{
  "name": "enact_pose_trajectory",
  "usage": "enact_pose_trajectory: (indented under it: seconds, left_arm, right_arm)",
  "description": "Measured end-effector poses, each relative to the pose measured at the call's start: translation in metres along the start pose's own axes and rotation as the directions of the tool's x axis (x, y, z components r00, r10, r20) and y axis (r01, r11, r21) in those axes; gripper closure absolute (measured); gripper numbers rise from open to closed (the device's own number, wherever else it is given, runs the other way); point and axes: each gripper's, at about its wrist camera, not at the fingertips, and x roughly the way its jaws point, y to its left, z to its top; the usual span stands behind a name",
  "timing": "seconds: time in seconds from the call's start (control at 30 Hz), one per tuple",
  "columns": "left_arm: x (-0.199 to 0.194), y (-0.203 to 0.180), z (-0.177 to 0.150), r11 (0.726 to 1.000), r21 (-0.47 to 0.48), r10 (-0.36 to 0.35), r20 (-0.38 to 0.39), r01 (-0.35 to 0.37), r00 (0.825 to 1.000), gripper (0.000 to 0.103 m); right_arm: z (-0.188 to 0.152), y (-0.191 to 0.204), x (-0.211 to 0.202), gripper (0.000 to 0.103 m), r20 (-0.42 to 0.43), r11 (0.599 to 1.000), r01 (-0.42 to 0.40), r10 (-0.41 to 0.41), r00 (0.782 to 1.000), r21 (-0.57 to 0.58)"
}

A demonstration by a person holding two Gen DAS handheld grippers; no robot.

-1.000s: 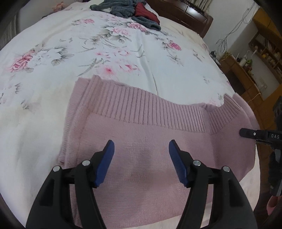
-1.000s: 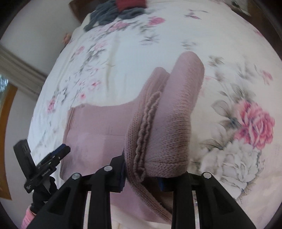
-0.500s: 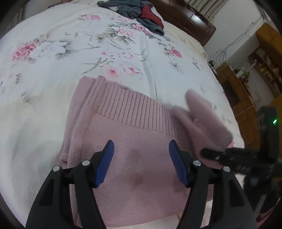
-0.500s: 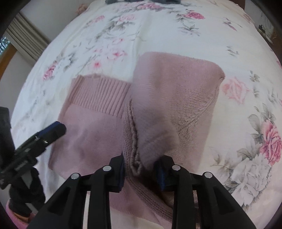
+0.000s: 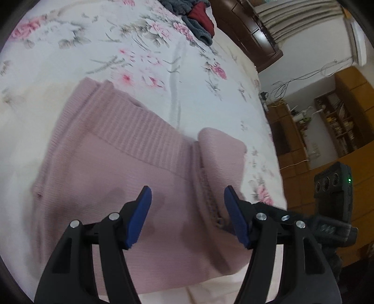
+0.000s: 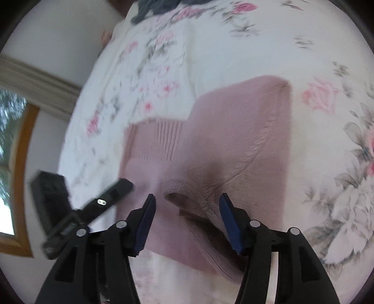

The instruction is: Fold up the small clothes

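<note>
In the left wrist view the left tool (image 5: 187, 210) hangs closest, its two blue-padded fingers (image 5: 140, 215) spread wide apart with nothing between them, poised over the near part of a pink knitted sweater (image 5: 112, 177). The sweater lies flat on a bed with a white sheet printed in pink flowers (image 5: 70, 46); its ribbed band runs across the far edge, and its right-hand portion is folded over on itself into a rounded flap. Just beside the left tool's right finger, the black body of the right tool (image 5: 332, 210) comes in from the right edge with a small green light showing. In the right wrist view the right tool (image 6: 185, 216) also sits spread open and empty, its blue pads on either side of a sleeve opening (image 6: 178, 198) and a bunched fold of the sweater (image 6: 245, 131) just ahead. The folded flap lies over the right part of the garment, while the ribbed band shows to the left. The left tool (image 6: 112, 194) reaches in from the lower left, its tip over the sweater's left edge. Farther up the bed lies a heap of grey and dark red clothes (image 5: 198, 14) near a dark wooden headboard (image 5: 247, 30). Beyond the bed stand wooden shelves (image 5: 336, 121) against a white wall with loose cables.
</note>
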Motion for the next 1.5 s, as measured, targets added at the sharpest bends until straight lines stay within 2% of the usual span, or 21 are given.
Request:
enact_pose_trajectory:
  seconds: [0.07,0.2,0.4,0.5,0.6,0.73,0.83,0.9,0.93,0.97,1.1,1.13,1.17,1.3,1.5]
  left_arm:
    - [0.01,-0.005,-0.001,1.0,-0.007,-0.023,-0.024,0.023,0.999,0.039]
    - [0.032,-0.01,-0.003,0.999,-0.032,-0.043,-0.068,0.041,0.997,0.039]
    - [0.061,-0.017,-0.001,0.995,-0.078,-0.069,-0.101,0.062,0.992,0.037]
    - [0.07,-0.02,-0.001,0.993,-0.096,-0.076,-0.114,0.065,0.991,0.037]
    - [0.07,-0.027,-0.002,0.988,-0.107,-0.12,-0.092,0.11,0.988,0.037]
    - [0.081,-0.033,-0.003,0.995,-0.075,-0.068,-0.127,0.059,0.99,0.037]
    - [0.102,-0.029,-0.004,0.996,-0.09,-0.045,-0.203,0.027,0.978,0.033]
    - [0.106,-0.032,-0.005,0.997,-0.078,-0.031,-0.196,0.016,0.98,0.034]
    - [0.106,-0.035,-0.005,0.997,-0.073,-0.039,-0.194,0.025,0.98,0.035]
    - [0.107,-0.039,-0.006,0.997,-0.068,-0.045,-0.19,0.033,0.981,0.045]
    - [0.107,-0.051,-0.005,0.999,-0.034,-0.028,-0.169,0.022,0.985,0.066]
    - [0.106,-0.053,-0.003,0.999,-0.031,-0.027,-0.157,0.022,0.987,0.075]
    - [0.105,-0.054,-0.003,0.999,-0.032,-0.038,-0.149,0.034,0.988,0.077]
    - [0.088,-0.059,-0.002,0.997,-0.008,-0.081,-0.109,0.081,0.991,0.08]
    - [0.039,-0.068,0.005,0.988,0.029,-0.153,-0.057,0.155,0.987,0.081]
  right_arm:
    - [0.002,-0.008,-0.021,0.046,0.037,1.0,0.005,-0.006,0.999,0.004]
    - [-0.001,-0.032,-0.05,0.046,0.095,0.992,0.125,-0.123,0.988,-0.022]
    - [-0.016,-0.087,-0.053,0.046,0.088,0.989,0.14,-0.144,0.986,0.049]
    - [-0.025,-0.109,-0.048,0.046,0.074,0.988,0.116,-0.124,0.99,0.105]
    - [-0.034,-0.121,-0.043,0.046,0.061,0.986,0.113,-0.121,0.991,0.121]
    - [-0.043,-0.133,-0.039,0.046,0.054,0.985,0.103,-0.111,0.992,0.139]
    - [-0.046,-0.139,-0.038,0.046,0.055,0.984,0.085,-0.094,0.994,0.158]
    - [-0.048,-0.141,-0.037,0.046,0.055,0.984,0.079,-0.088,0.995,0.16]
    - [-0.049,-0.142,-0.037,0.046,0.054,0.984,0.081,-0.09,0.994,0.158]
    - [-0.05,-0.142,-0.035,0.046,0.053,0.984,0.083,-0.093,0.994,0.157]
    - [-0.053,-0.148,-0.031,0.046,0.044,0.982,0.08,-0.089,0.995,0.173]
    - [-0.054,-0.149,-0.03,0.046,0.044,0.981,0.079,-0.088,0.995,0.18]
    - [-0.054,-0.15,-0.029,0.046,0.044,0.98,0.076,-0.086,0.995,0.183]
    - [-0.06,-0.148,-0.031,0.046,0.045,0.98,0.072,-0.081,0.996,0.187]
    - [-0.065,-0.139,-0.04,0.046,0.059,0.984,0.061,-0.072,0.996,0.168]
